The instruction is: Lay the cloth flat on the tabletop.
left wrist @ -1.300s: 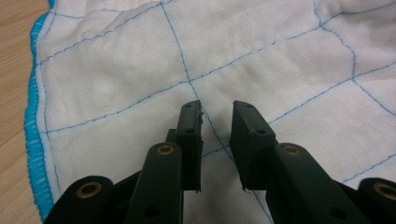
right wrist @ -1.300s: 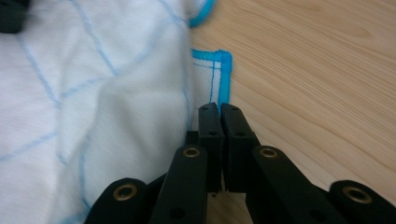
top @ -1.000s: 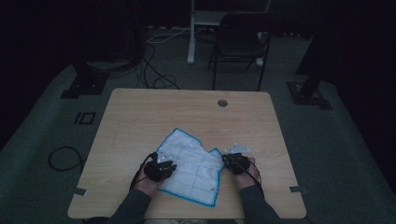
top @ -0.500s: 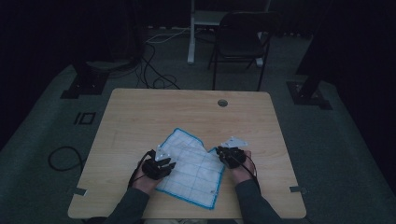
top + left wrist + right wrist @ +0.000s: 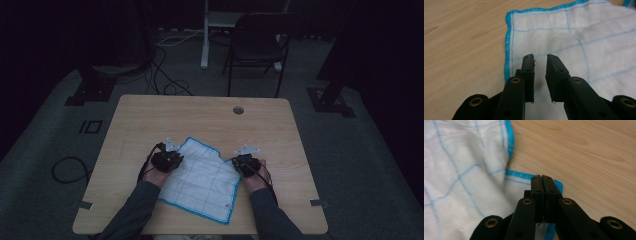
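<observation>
Cloth: a white cloth (image 5: 202,182) with a blue grid and blue hem lies on the surface (image 5: 210,117), low and centre in the high view, turned at a slant; its upper right corner is folded or bunched inward.
Left gripper: my left gripper (image 5: 169,159) sits at the cloth's upper left edge in the high view. In the left gripper view (image 5: 540,65) it hangs over the cloth just inside the blue hem, which runs up the frame to the left of the jaws.
Left gripper state: the jaws stand a little apart with a narrow gap, and they have just been closing; I see cloth beneath them, none pinched between the pads.
Right gripper: my right gripper (image 5: 243,162) sits at the cloth's right edge in the high view, right of centre. In the right gripper view (image 5: 541,185) the tips meet over a blue-hemmed corner at the middle of the frame.
Right gripper state: the jaws are pressed together; the hem runs in under the tips, so I take it that they pinch the cloth's corner.
Cloth by the right gripper: it rises in a soft fold at the left of that view, bare wood to the right.
Hands: both my forearms come in from the bottom edge of the high view, one on each side of the cloth.
Surface: light wood, with a round hole (image 5: 238,110) near its far edge.
</observation>
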`<action>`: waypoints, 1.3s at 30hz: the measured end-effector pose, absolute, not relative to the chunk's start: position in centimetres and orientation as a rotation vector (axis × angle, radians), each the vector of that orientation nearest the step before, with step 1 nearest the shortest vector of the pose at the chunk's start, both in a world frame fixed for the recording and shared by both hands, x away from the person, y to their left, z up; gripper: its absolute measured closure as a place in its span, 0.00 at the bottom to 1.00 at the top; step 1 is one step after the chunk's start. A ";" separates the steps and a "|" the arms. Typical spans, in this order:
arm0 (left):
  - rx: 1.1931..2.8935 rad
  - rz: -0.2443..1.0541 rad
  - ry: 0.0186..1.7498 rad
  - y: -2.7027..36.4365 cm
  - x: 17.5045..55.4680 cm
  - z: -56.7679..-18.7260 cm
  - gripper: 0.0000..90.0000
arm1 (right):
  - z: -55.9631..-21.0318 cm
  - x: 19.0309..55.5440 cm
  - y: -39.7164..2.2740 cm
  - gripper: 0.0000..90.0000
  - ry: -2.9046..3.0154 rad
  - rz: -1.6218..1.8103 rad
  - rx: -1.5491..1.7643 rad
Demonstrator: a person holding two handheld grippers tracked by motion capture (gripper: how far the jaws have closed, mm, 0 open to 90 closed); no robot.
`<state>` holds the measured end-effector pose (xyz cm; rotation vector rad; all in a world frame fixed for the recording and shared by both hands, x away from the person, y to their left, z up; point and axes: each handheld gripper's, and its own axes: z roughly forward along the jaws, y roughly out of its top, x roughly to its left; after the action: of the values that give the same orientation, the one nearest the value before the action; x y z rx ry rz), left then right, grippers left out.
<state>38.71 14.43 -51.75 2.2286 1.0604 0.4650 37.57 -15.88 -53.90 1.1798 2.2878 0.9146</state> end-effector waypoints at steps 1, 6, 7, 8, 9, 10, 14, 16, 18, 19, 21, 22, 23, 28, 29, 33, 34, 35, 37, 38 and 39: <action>2.246 0.464 1.049 14.2 39.1 -52.0 0.86 | -53.9 37.6 -16.2 0.99 2.279 0.913 1.191; 2.260 0.438 1.051 13.7 40.1 -52.9 0.87 | -53.9 37.9 -17.7 0.99 2.228 0.882 1.252; 2.260 0.443 1.055 13.7 40.1 -52.9 0.87 | -53.9 38.0 -18.0 0.99 2.216 0.881 1.265; 2.261 0.445 1.053 13.8 40.1 -52.9 0.87 | -53.9 38.1 -18.3 0.99 2.213 0.881 1.274; 2.255 0.444 1.056 13.8 40.0 -53.0 0.87 | -53.9 38.2 -18.5 0.99 2.206 0.878 1.283; 2.248 0.438 1.062 13.9 40.0 -53.0 0.87 | -53.9 38.2 -18.6 0.99 2.199 0.875 1.290; 2.238 0.429 1.066 14.1 40.0 -53.0 0.86 | -53.5 37.5 -18.5 0.94 2.185 0.887 1.295; 2.236 0.430 1.067 14.1 40.1 -53.0 0.86 | -53.0 36.5 -18.1 0.88 2.192 0.940 1.266; 2.229 0.427 1.074 14.1 40.1 -53.1 0.86 | -52.6 35.2 -17.3 0.82 2.223 0.982 1.218; 2.226 0.427 1.077 14.2 40.1 -53.1 0.86 | -52.5 34.4 -16.8 0.80 2.242 0.997 1.187; 2.223 0.427 1.079 14.2 40.1 -53.1 0.86 | -52.5 32.9 -16.0 0.77 2.273 1.032 1.133; 2.220 0.428 1.082 14.2 40.2 -53.1 0.86 | -52.6 32.1 -15.6 0.76 2.298 1.061 1.117; 2.218 0.428 1.084 14.2 40.2 -53.1 0.86 | -52.7 31.6 -15.3 0.76 2.313 1.075 1.100; 2.195 0.423 1.099 14.5 40.2 -53.2 0.86 | -53.8 29.8 -13.8 0.79 2.431 1.049 1.021; 2.190 0.421 1.104 14.6 40.3 -53.2 0.86 | -54.1 29.7 -13.7 0.80 2.436 1.028 1.000; 2.172 0.418 1.116 14.9 40.3 -53.3 0.86 | -54.0 30.2 -13.9 0.79 2.442 1.009 0.994; 2.174 0.418 1.118 15.0 40.2 -53.3 0.86 | -54.0 30.4 -14.0 0.78 2.437 1.010 0.998; 2.171 0.416 1.124 15.1 40.2 -53.3 0.86 | -54.0 30.5 -14.1 0.77 2.432 1.004 0.999; 2.152 0.412 1.139 15.4 40.0 -53.4 0.86 | -54.1 30.8 -14.3 0.75 2.417 0.997 0.999; 2.146 0.405 1.150 15.5 39.9 -53.3 0.86 | -54.1 30.9 -14.4 0.74 2.415 0.999 1.002; 2.140 0.398 1.163 15.6 39.8 -53.3 0.86 | -54.1 31.1 -14.5 0.73 2.413 0.996 0.994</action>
<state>39.79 15.63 -53.32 2.1398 1.1632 0.3978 31.12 -14.48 -54.09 0.9942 2.4126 0.9959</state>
